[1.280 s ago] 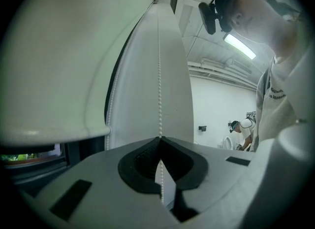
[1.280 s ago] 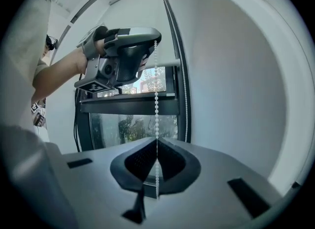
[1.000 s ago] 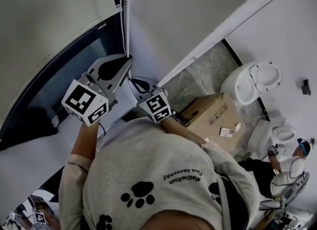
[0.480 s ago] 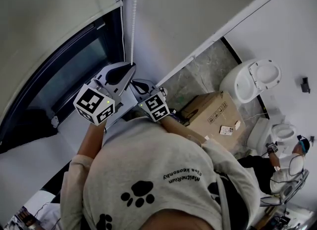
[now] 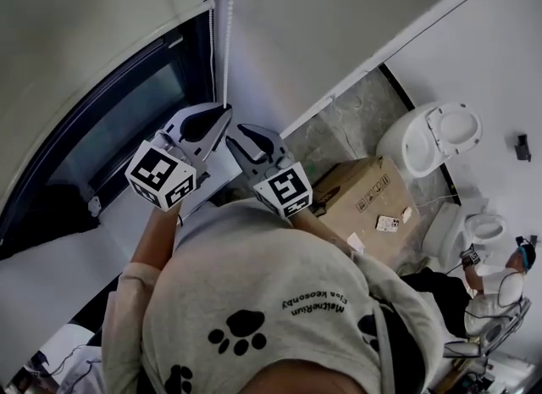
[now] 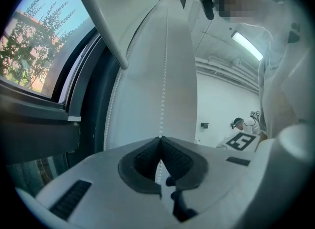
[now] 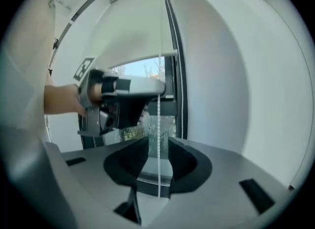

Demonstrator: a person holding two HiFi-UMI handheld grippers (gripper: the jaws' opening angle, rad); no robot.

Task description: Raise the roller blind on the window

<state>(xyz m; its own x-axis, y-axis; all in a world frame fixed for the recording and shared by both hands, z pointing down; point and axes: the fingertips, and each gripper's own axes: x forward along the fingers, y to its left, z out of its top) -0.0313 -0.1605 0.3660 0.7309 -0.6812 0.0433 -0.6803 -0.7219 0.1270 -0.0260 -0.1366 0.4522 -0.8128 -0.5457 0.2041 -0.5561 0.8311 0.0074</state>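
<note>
Head view: the roller blind [image 5: 85, 11] fills the upper left of the frame, above the dark window [image 5: 118, 121]; the bead chain [image 5: 227, 36] hangs at top centre down to the left gripper [image 5: 223, 113]; the right gripper [image 5: 240, 136] sits just right of it and slightly lower.

Left gripper view: the jaws are pressed together at centre, pinching the bead chain.

Right gripper view: the jaws have just been opening and stand spread; the bead chain runs between them, clear of both pads.
</note>
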